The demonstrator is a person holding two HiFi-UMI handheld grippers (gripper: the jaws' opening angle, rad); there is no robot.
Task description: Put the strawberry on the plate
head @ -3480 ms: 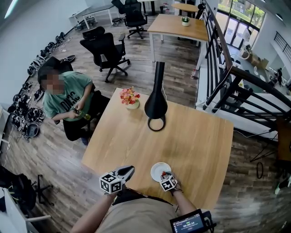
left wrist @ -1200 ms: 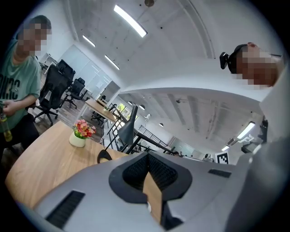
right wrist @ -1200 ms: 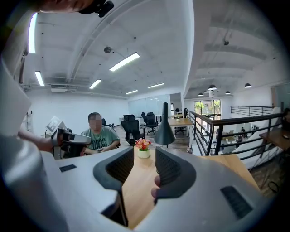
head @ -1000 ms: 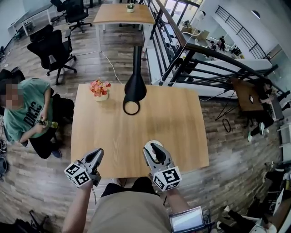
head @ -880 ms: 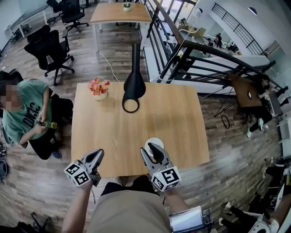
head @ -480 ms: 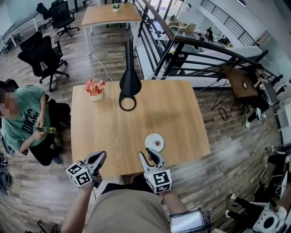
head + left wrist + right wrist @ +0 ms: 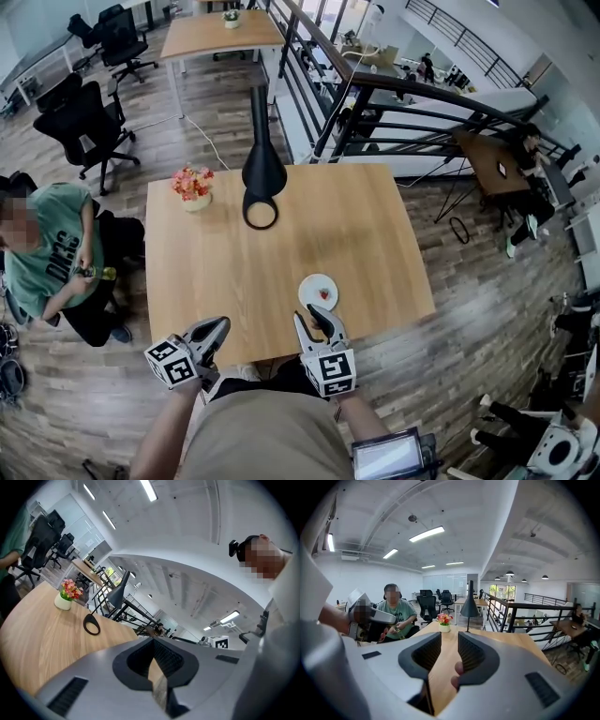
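Observation:
A small red strawberry (image 7: 324, 294) lies on a white plate (image 7: 313, 284) near the front edge of the wooden table (image 7: 216, 272). My right gripper (image 7: 312, 321) hovers just short of the plate on the near side, apart from it. Its jaws have just been closing and still stand apart, and I see only table wood in the gap of the right gripper (image 7: 449, 641). My left gripper (image 7: 217, 326) hangs at the table's front edge, left of the plate. In its own view the left gripper (image 7: 153, 641) has its tips together and holds nothing.
A black lamp (image 7: 262, 169) with a ring base (image 7: 261, 214) and a flower pot (image 7: 192, 186) stand at the table's far side. A person in a green shirt (image 7: 47, 253) sits left of the table. A black railing (image 7: 375, 103) runs behind it on the right.
My right gripper has drawn back from over the plate toward the table's front edge, uncovering the strawberry on the plate. Its jaws have narrowed. The left gripper shifted slightly.

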